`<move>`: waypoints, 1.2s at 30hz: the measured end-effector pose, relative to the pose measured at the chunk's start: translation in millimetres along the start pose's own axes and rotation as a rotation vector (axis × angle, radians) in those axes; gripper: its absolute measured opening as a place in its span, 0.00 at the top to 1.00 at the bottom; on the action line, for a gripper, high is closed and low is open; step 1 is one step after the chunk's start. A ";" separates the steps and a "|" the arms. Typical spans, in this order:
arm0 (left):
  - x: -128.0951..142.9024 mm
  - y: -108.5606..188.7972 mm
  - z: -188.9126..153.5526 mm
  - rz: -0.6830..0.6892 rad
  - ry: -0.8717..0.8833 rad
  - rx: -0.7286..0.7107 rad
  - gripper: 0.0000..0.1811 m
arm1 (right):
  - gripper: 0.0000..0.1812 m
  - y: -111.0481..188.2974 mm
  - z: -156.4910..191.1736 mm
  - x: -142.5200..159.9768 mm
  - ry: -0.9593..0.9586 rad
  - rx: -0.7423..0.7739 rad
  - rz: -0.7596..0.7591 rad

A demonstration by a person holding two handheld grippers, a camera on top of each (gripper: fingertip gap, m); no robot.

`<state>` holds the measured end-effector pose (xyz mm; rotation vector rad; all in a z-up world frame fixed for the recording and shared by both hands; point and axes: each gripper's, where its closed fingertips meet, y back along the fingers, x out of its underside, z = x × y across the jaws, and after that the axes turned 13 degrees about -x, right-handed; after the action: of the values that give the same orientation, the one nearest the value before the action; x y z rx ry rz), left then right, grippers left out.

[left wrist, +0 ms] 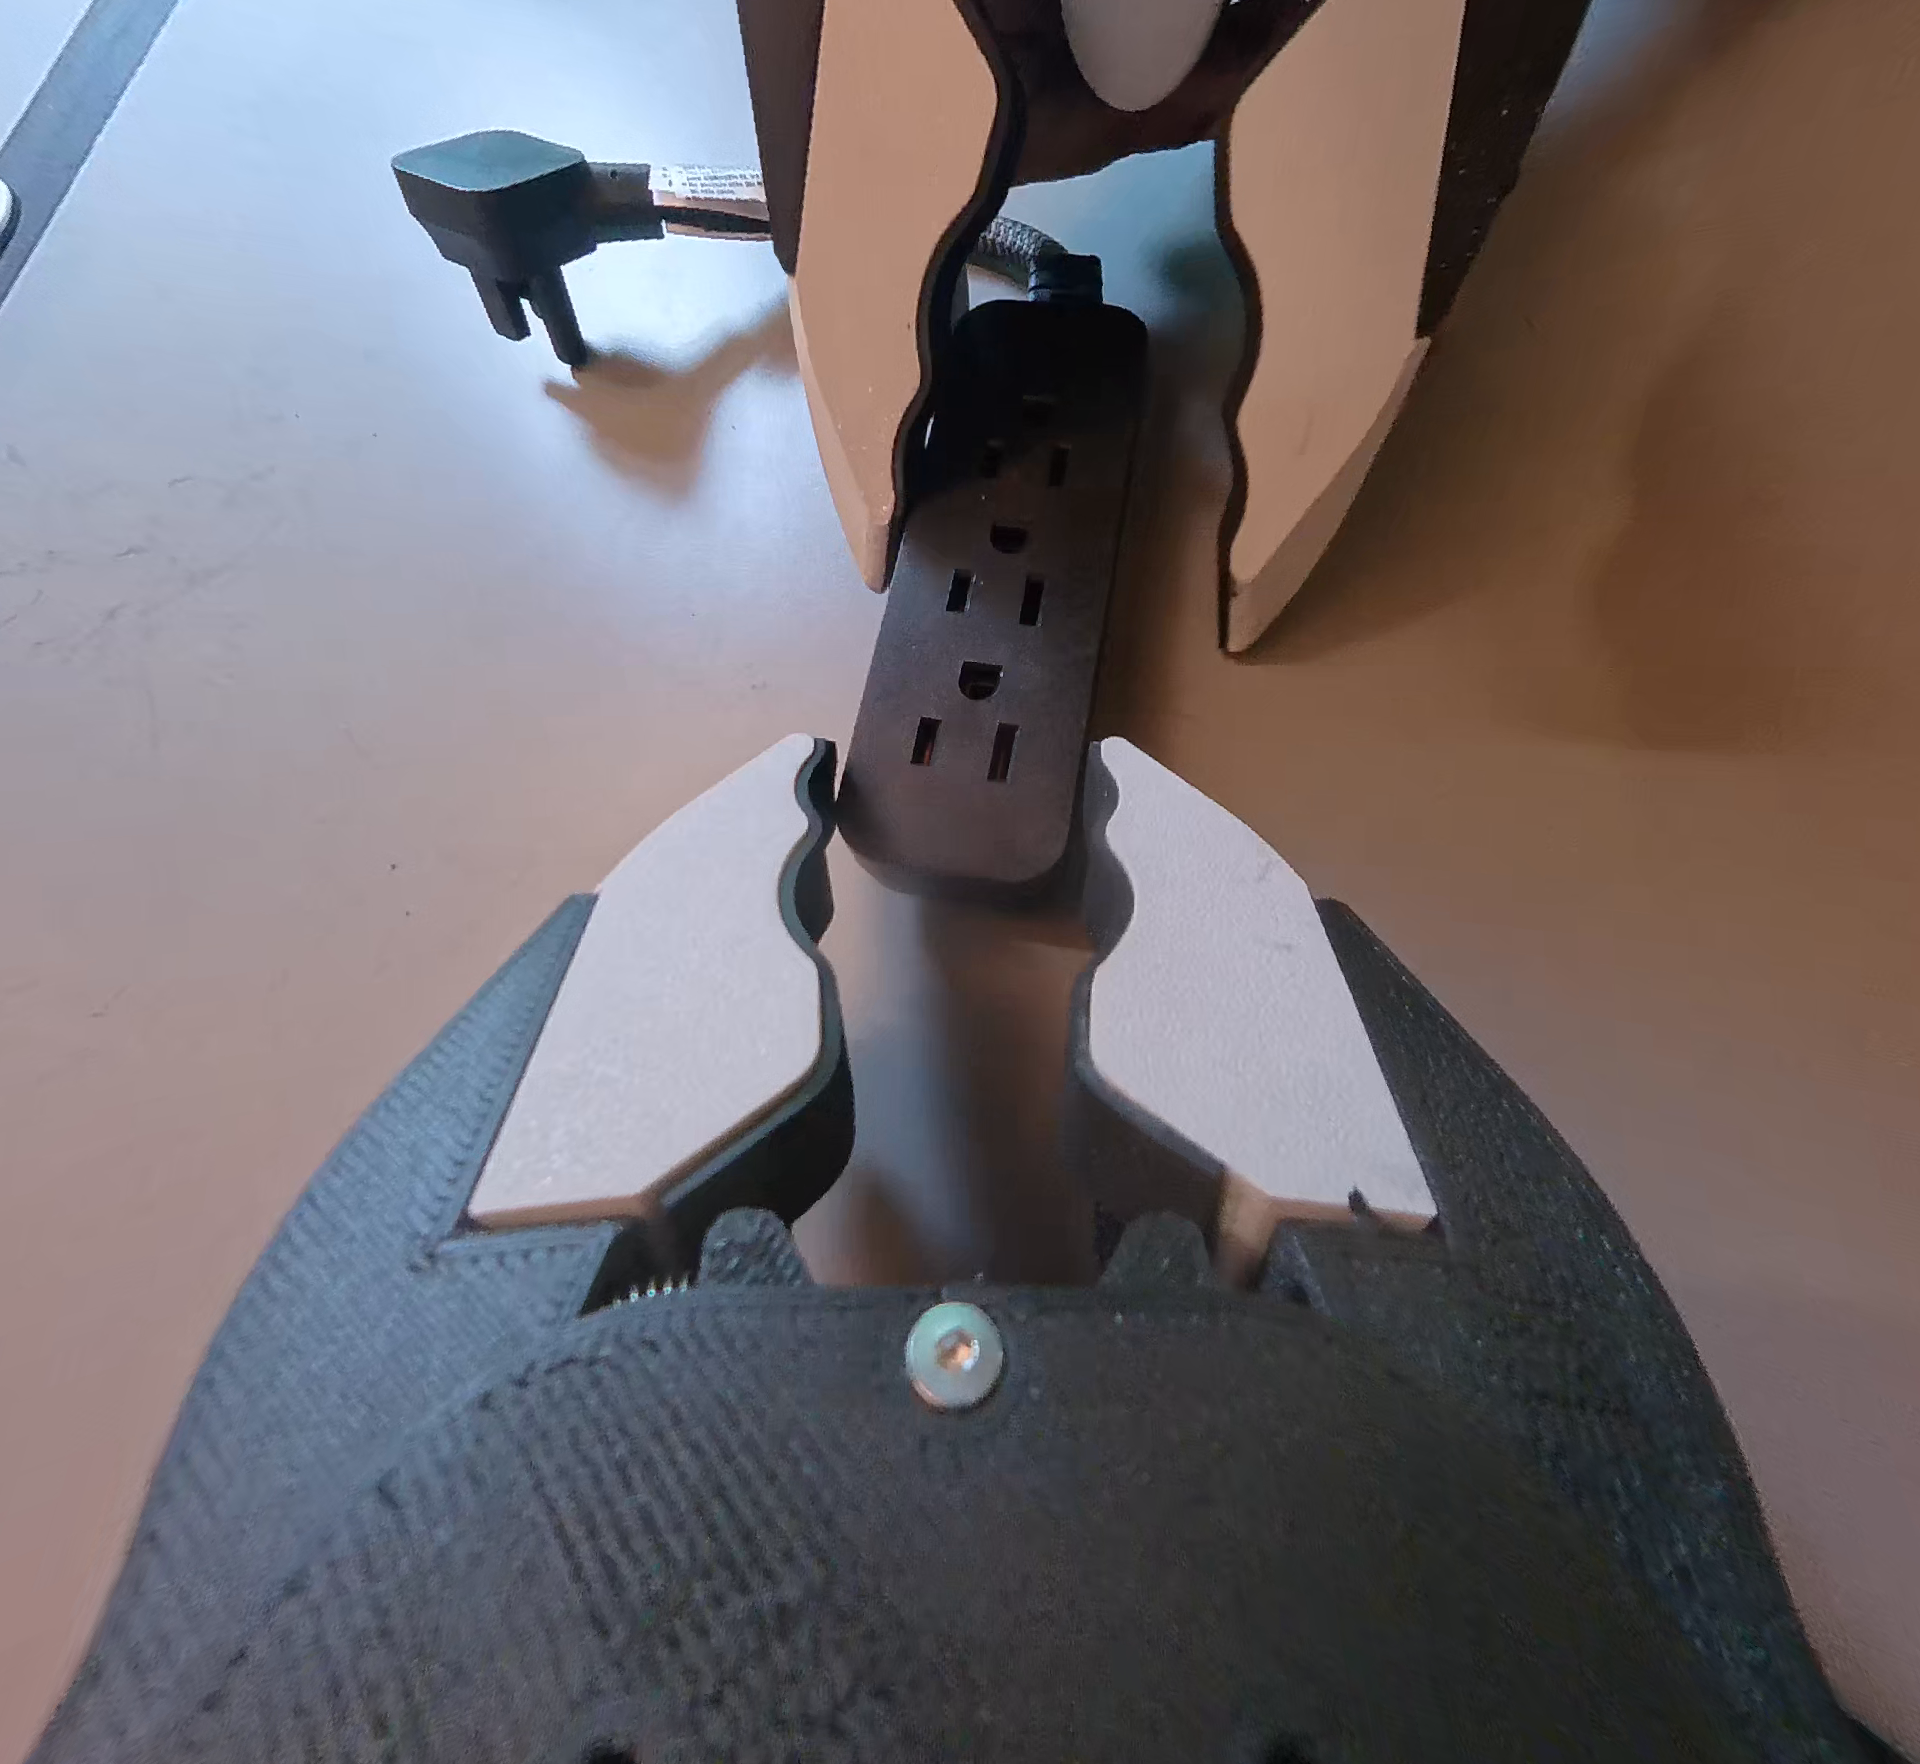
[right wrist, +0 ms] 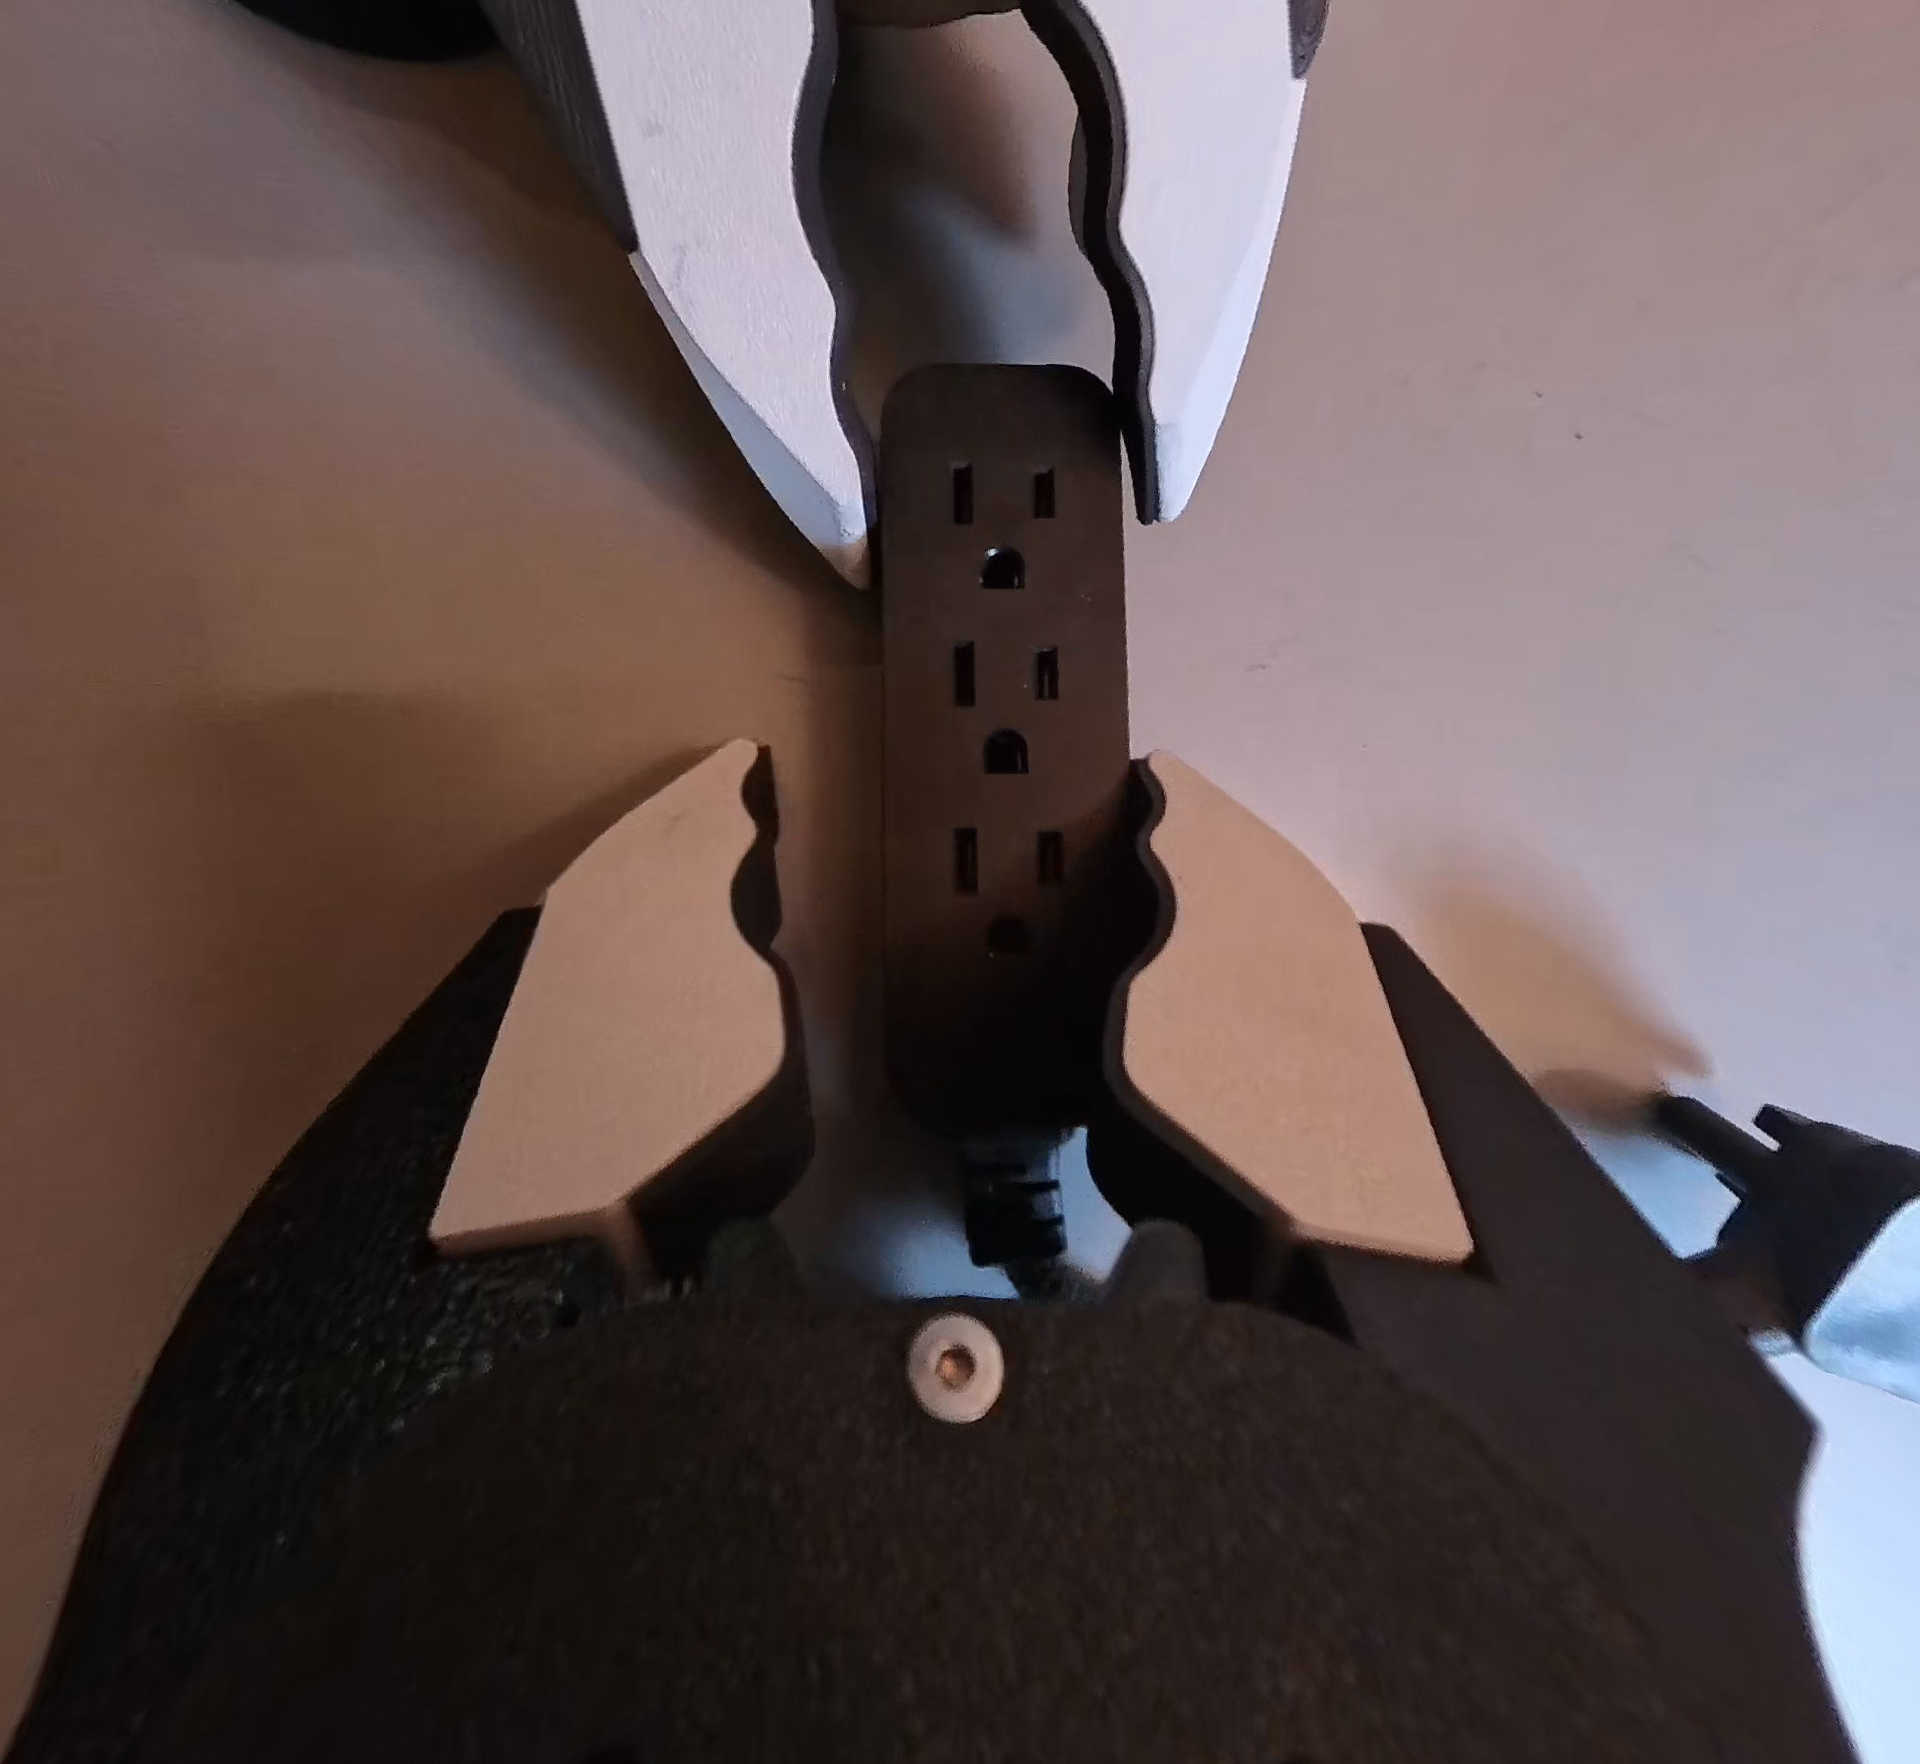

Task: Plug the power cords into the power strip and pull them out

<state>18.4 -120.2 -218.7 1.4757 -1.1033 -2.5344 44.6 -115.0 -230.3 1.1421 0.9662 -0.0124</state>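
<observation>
Strip: one black three-outlet power strip (left wrist: 987, 634) flat on the tan table (left wrist: 312, 675), all outlets empty.
Left gripper (left wrist: 961, 779): spread, fingertips either side of the strip's free end.
Right gripper (right wrist: 951, 779): spread, straddling the cord end.
Plugs: one black plug (left wrist: 488, 208) lying loose beside the strip.

Left claw (left wrist: 961, 779) sits spread around the near end of the power strip (left wrist: 997, 613), loose plug (left wrist: 494, 213) off at 10 o'clock.

A smooth tan tabletop (left wrist: 312, 675) fills both views, a dark strip (left wrist: 114, 41) crossing its far-left corner.
</observation>
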 end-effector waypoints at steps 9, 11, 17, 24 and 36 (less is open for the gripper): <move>-8.5 2.9 -3.8 -0.041 0.021 0.018 0.76 | 0.75 0.2 -6.8 -1.7 0.026 0.011 -0.007; -15.3 8.3 -0.3 -0.078 0.070 0.024 0.75 | 0.75 1.2 -7.7 -1.5 0.040 0.024 -0.014; -33.4 30.9 30.0 -0.214 0.240 -0.035 0.73 | 0.75 13.7 -7.8 -4.6 0.068 0.066 -0.028; -41.6 48.4 56.3 -0.305 0.225 -0.183 0.79 | 0.76 74.5 -19.7 -22.5 0.038 0.191 -0.203; -40.7 57.6 78.1 -0.377 0.273 -0.270 1.00 | 0.76 280.5 -16.8 -29.9 0.043 0.673 -0.424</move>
<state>-37.4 -105.6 -130.7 2.0200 -0.4612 -2.4576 145.8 13.7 0.0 1.5224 1.2737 -0.7023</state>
